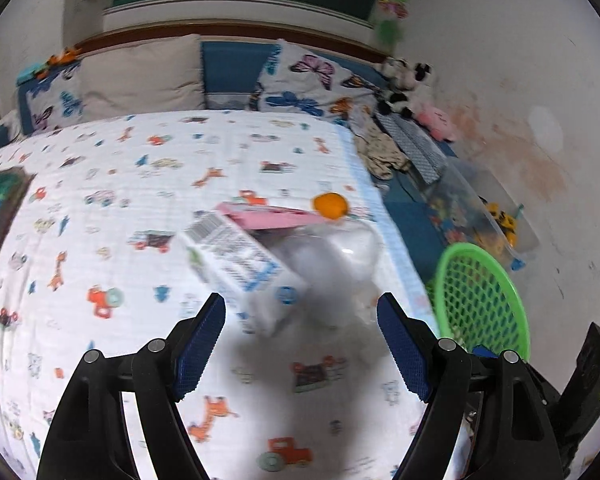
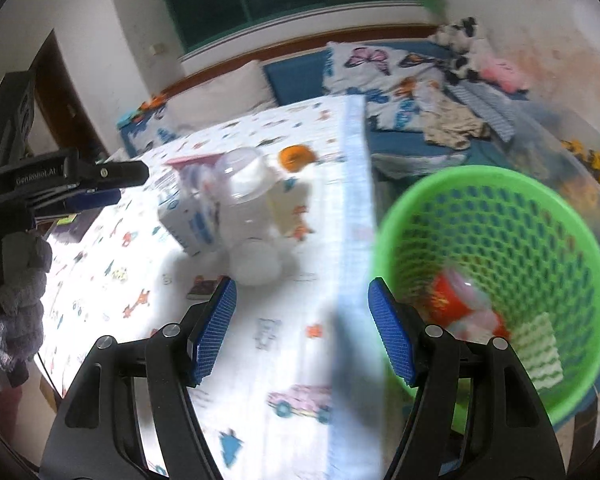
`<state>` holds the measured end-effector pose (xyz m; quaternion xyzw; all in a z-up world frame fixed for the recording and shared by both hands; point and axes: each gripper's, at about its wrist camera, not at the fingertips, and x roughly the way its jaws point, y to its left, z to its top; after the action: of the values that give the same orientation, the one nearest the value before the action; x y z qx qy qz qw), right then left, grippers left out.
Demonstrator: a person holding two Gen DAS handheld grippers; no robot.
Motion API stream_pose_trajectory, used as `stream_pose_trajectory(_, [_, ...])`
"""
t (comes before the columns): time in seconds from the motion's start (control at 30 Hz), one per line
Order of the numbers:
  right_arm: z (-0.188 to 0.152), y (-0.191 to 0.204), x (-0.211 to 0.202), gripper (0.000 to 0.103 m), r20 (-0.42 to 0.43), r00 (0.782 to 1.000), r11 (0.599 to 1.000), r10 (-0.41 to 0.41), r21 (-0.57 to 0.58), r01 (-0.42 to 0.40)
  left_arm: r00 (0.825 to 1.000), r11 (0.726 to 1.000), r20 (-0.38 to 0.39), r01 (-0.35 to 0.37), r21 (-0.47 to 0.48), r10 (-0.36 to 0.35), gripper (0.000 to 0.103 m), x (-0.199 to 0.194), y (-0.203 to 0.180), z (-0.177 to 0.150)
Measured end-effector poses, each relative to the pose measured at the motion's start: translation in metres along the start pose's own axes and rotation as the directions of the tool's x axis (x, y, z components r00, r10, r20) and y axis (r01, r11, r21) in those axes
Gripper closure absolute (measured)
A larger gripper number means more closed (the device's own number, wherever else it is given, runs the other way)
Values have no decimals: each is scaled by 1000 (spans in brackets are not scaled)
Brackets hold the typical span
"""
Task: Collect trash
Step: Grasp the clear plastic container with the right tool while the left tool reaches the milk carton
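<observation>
A white carton (image 1: 240,264) with a barcode lies on the printed bed sheet, beside a clear plastic cup (image 1: 340,256) on its side, a pink box (image 1: 272,216) and an orange peel (image 1: 330,205). My left gripper (image 1: 300,344) is open and empty, just short of the carton. My right gripper (image 2: 302,328) is open and empty over the bed's right edge. The green mesh basket (image 2: 500,208) stands to its right and holds a red cup (image 2: 456,300) and a white wrapper (image 2: 540,350). The carton (image 2: 184,216), cup (image 2: 248,196) and peel (image 2: 296,158) also show in the right wrist view.
Pillows (image 1: 148,76) and a butterfly cushion (image 1: 308,80) lie at the head of the bed. Clothes (image 1: 384,148), plush toys (image 1: 404,80) and a clear toy bin (image 1: 484,216) sit along the wall at right. A dark book (image 1: 0,208) lies at the bed's left.
</observation>
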<state>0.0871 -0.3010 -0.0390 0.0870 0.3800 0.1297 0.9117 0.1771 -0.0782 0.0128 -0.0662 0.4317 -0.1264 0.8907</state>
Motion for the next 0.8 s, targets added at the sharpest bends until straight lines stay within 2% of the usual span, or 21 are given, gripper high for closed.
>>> stream_pose_trajectory(0.2, [10, 17, 31, 38, -32, 999, 999, 21, -34, -22, 999, 997, 3, -44, -59, 44, 28, 0, 34, 2])
stream_pose_trajectory(0.47, [46, 27, 47, 39, -5, 998, 997, 66, -44, -66, 997, 991, -8, -78, -109, 78, 29, 3, 65, 1])
stream_pose_trajectory(0.53, [55, 31, 52, 44, -2, 998, 995, 70, -68, -70, 996, 990, -10, -84, -117, 83, 30, 4, 69, 2])
stream_pose_trajectory(0.8, [88, 36, 77, 51, -13, 995, 988, 95, -124, -95, 995, 983, -17, -99, -156, 97, 31, 7, 89, 6])
